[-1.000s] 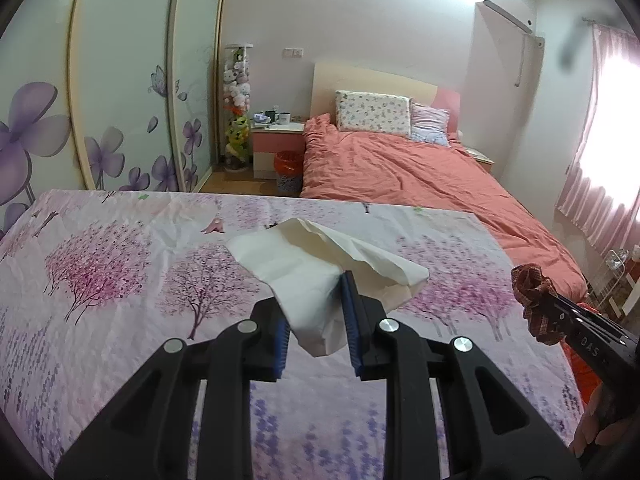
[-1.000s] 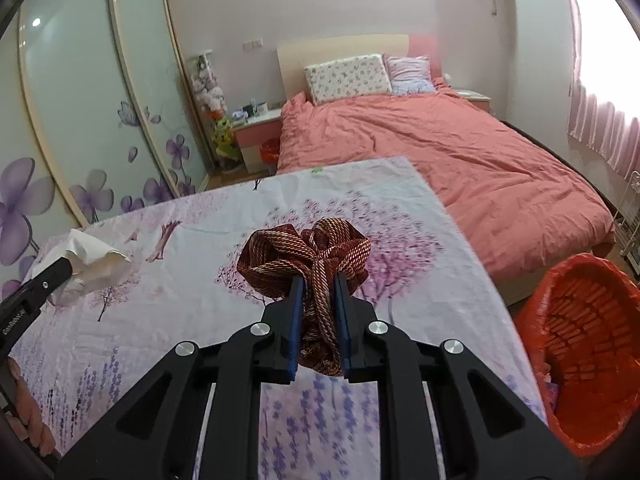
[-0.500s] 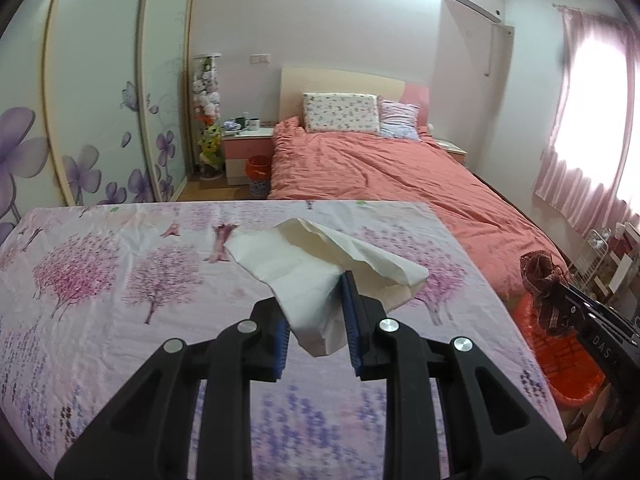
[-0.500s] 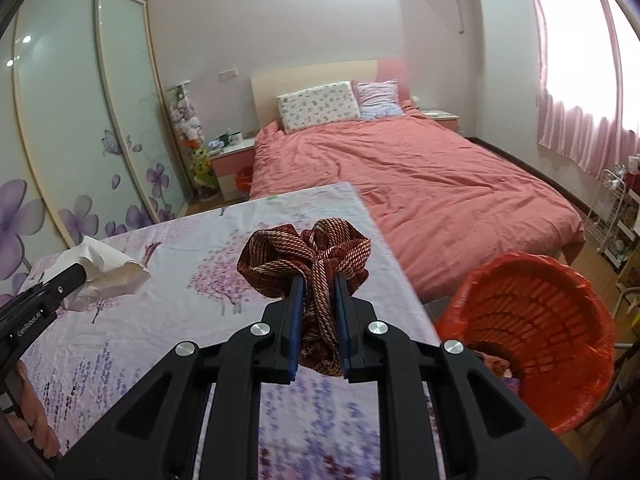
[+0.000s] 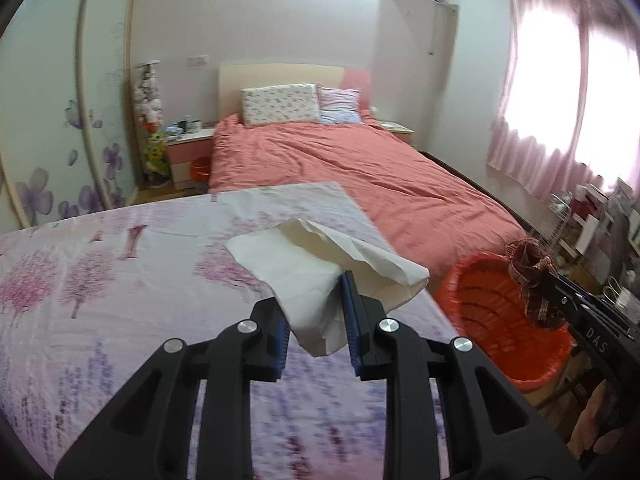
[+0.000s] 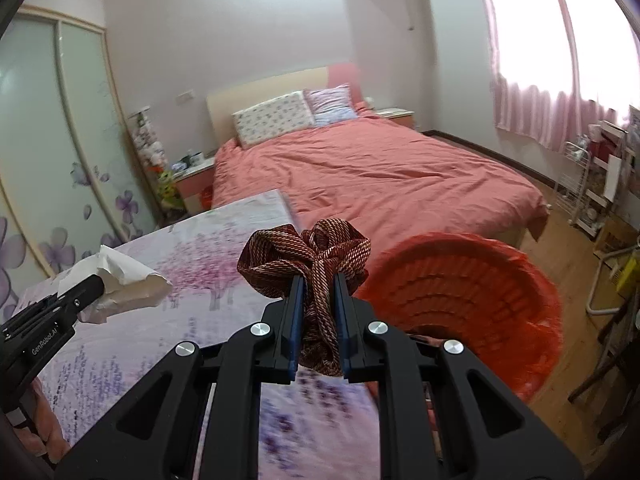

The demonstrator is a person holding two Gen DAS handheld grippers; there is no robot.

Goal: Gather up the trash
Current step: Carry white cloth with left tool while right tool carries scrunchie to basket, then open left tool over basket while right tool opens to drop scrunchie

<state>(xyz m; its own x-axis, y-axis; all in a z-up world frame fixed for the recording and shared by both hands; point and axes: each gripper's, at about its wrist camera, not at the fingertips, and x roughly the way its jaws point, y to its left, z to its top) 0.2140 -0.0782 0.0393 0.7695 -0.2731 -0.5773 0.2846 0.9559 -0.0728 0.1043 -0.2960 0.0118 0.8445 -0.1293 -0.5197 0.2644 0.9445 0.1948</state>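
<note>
My left gripper (image 5: pixel 314 310) is shut on a crumpled white paper (image 5: pixel 320 272) and holds it above the flowered cloth (image 5: pixel 120 280). That paper (image 6: pixel 128 278) and the left gripper (image 6: pixel 86 292) show at the left of the right wrist view. A bunched dark red woven cloth (image 6: pixel 316 256) is clamped in my right gripper (image 6: pixel 318 312), which is shut on it at the flowered surface's right edge. The red cloth (image 5: pixel 530 276) hangs over the orange-red basket (image 5: pixel 492 320) in the left wrist view. The basket (image 6: pixel 480 300) stands on the floor, right of the flowered surface.
A bed with a salmon cover (image 6: pixel 380 176) and two pillows fills the room beyond. A bedside table (image 5: pixel 186 152) and sliding doors with purple flowers (image 5: pixel 44 128) stand left. Pink curtains (image 6: pixel 532 80) and a white wire rack (image 6: pixel 580 188) are at the right, over wooden floor.
Both grippers swung to the right with their loads still held. The orange-red basket came into view in both views, and the red cloth now hangs over it.
</note>
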